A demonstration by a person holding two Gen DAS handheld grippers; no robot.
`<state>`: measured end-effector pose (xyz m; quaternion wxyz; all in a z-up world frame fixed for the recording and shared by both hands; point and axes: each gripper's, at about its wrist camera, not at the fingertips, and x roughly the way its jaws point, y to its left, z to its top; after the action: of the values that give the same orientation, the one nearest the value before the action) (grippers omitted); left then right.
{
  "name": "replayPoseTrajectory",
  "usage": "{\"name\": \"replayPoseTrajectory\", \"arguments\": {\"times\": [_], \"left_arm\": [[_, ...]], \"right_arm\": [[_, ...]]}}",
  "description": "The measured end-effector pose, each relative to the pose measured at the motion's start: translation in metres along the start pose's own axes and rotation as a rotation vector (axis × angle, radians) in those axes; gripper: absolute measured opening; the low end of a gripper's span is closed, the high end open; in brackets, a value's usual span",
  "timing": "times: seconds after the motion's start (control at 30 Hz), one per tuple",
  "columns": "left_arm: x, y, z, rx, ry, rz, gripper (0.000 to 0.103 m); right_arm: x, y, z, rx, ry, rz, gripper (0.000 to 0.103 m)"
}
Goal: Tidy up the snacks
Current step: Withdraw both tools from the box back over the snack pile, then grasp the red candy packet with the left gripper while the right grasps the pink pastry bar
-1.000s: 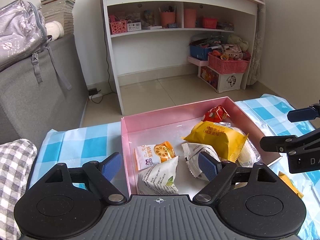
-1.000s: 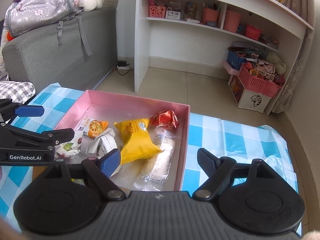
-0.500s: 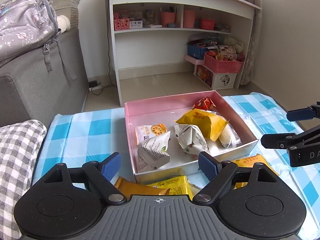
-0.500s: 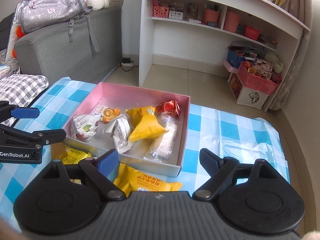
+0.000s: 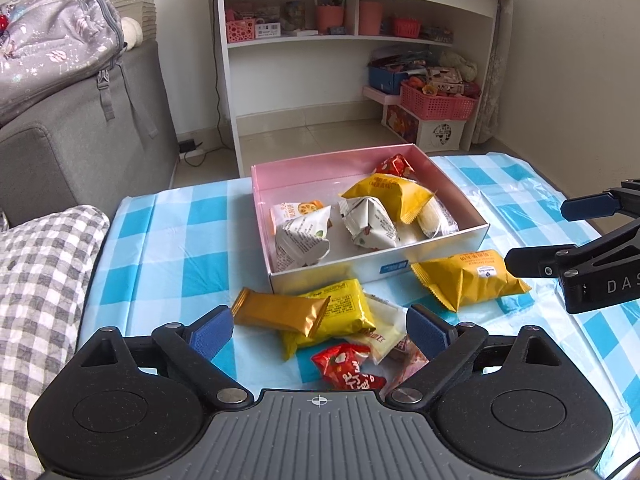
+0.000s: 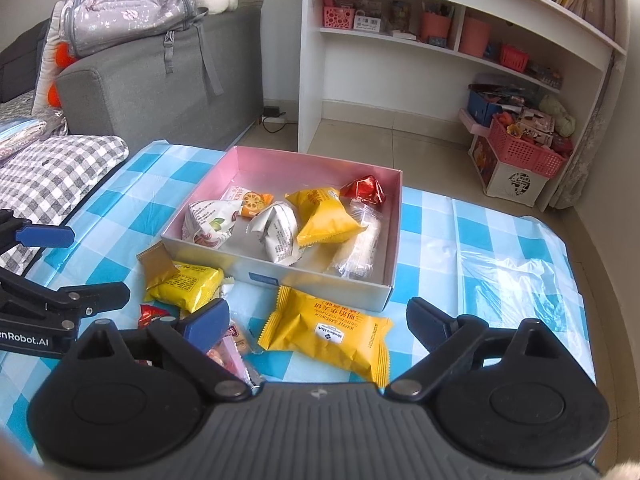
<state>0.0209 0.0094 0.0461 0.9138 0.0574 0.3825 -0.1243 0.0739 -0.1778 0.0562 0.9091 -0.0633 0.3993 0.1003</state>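
Note:
A pink box (image 5: 332, 170) (image 6: 394, 216) on the blue checked tablecloth holds several snack packets: yellow, white, red and clear ones. In front of it lie loose packets: a gold bar (image 5: 280, 312), a yellow pack (image 5: 344, 312), a red packet (image 5: 348, 366) and a yellow waffle pack (image 5: 466, 278) (image 6: 328, 334). My left gripper (image 5: 319, 330) hovers over the loose pile, jaws opening, nothing between the pads. My right gripper (image 6: 318, 316) stands above the yellow waffle pack, jaws opening, not touching it. Each gripper shows at the edge of the other's view.
A grey checked cushion (image 5: 36, 280) lies at the table's left edge. Behind are a grey sofa (image 5: 80, 128) with a backpack (image 5: 52, 44), and a white shelf unit (image 5: 340, 40) with pink baskets (image 5: 438, 100) on the floor.
Both grippers pulled back from the box toward the table's near edge, bringing the loose packets in front of the box into view. Both sets of jaws spread wider.

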Motion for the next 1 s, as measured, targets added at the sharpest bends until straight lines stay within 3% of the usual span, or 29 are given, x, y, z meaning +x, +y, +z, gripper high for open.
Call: {"name": "replayPoseTrajectory", "arguments": {"times": [0.53, 1.0], "left_arm": [[0.001, -0.01, -0.05, 0.079, 0.05, -0.022, 0.098], [0.022, 0.009, -0.072, 0.075, 0.022, -0.062, 0.098]], "right_arm": [[0.006, 0.014, -0.034, -0.047, 0.045, 0.008, 0.1], [0.021, 0.019, -0.06, -0.12, 0.065, 0.054, 0.101]]}}
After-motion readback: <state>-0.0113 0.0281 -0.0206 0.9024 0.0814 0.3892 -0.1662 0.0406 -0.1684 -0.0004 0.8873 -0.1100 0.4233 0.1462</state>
